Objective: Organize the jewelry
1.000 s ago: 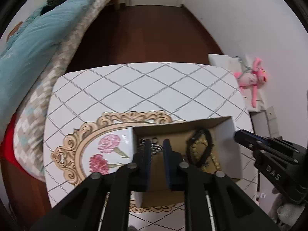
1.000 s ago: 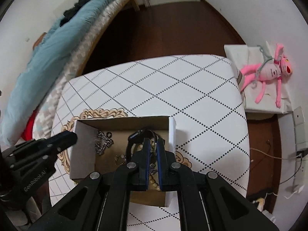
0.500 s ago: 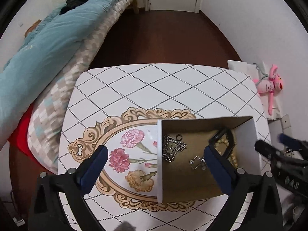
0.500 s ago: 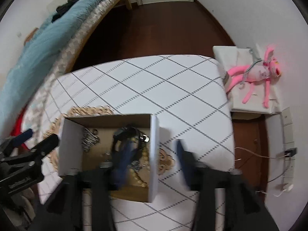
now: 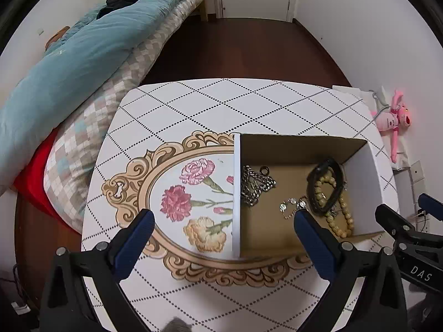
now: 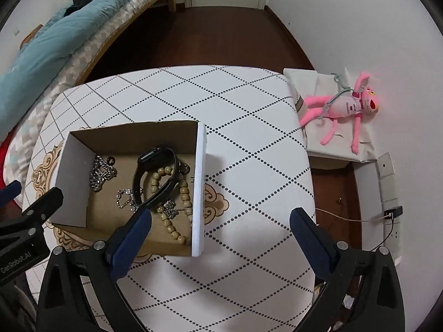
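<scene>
An open cardboard box [image 5: 236, 193] [image 6: 200, 179] with white outer walls stands on the table. Inside lie a black smartwatch [image 5: 324, 188] [image 6: 155, 177], a wooden bead bracelet [image 5: 337, 221] [image 6: 177, 221], a silver chain [image 5: 253, 188] [image 6: 101, 174] and a small sparkly silver piece [image 5: 290, 207] [image 6: 124, 197]. My left gripper [image 5: 223, 215] hovers wide open above the box's left wall, gripping nothing. My right gripper [image 6: 221, 214] hangs over the box's right wall; its jaws are opening and hold nothing. Each gripper also shows at the edge of the other's view.
The table [image 5: 221, 105] has a white diamond-pattern cover with a floral medallion [image 5: 191, 193]. A bed with a teal quilt [image 5: 83, 55] runs along the left. A pink plush toy [image 6: 343, 108] lies on a white box at the right, near wall sockets and a cable [image 6: 387, 213].
Both grippers went from shut inside the box to wide open. The left one drew back to the left and the right one to the right, off the jewelry.
</scene>
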{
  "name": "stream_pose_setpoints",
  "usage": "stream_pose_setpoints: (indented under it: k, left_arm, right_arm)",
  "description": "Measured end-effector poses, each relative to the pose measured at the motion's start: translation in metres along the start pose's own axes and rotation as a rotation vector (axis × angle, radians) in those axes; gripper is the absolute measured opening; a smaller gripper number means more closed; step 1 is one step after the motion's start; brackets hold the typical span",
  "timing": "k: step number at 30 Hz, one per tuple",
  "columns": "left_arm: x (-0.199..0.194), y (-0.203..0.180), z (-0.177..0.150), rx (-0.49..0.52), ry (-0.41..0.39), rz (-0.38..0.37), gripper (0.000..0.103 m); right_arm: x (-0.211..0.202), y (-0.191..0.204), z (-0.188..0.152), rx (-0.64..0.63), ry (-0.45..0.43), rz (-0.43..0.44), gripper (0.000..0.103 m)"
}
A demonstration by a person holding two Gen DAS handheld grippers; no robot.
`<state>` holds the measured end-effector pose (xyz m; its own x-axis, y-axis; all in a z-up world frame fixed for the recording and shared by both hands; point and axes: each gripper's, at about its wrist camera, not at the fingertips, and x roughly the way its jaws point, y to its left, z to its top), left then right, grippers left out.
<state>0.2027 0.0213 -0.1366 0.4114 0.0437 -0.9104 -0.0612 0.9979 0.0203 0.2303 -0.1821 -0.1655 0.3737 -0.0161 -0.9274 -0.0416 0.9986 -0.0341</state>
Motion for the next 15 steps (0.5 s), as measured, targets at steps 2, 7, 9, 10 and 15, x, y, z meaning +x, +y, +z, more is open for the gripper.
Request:
stream_pose_setpoints:
  k: [2,7,9,10,15]
  left_arm:
    - [-0.009,0.000,-0.004,-0.001,-0.010,-0.004,0.103]
    - [-0.040,0.001,-0.018,-0.001,-0.067,0.012,0.103]
    - [-0.053,0.002,-0.024,0.002,-0.091,0.012,0.103]
    - [-0.063,0.003,-0.028,0.003,-0.108,0.010,0.103]
    - [-0.104,0.006,-0.045,-0.006,-0.168,0.004,0.103]
  right_arm:
    - [-0.007,0.001,-0.005,0.002,-0.014,0.001,0.101]
    - [-0.032,-0.002,-0.021,0.019,-0.063,-0.004,0.101]
    - [-0.047,-0.003,-0.030,0.024,-0.088,-0.010,0.101]
    - [-0.052,-0.004,-0.034,0.026,-0.099,-0.012,0.101]
    - [-0.094,-0.007,-0.057,0.036,-0.161,-0.005,0.101]
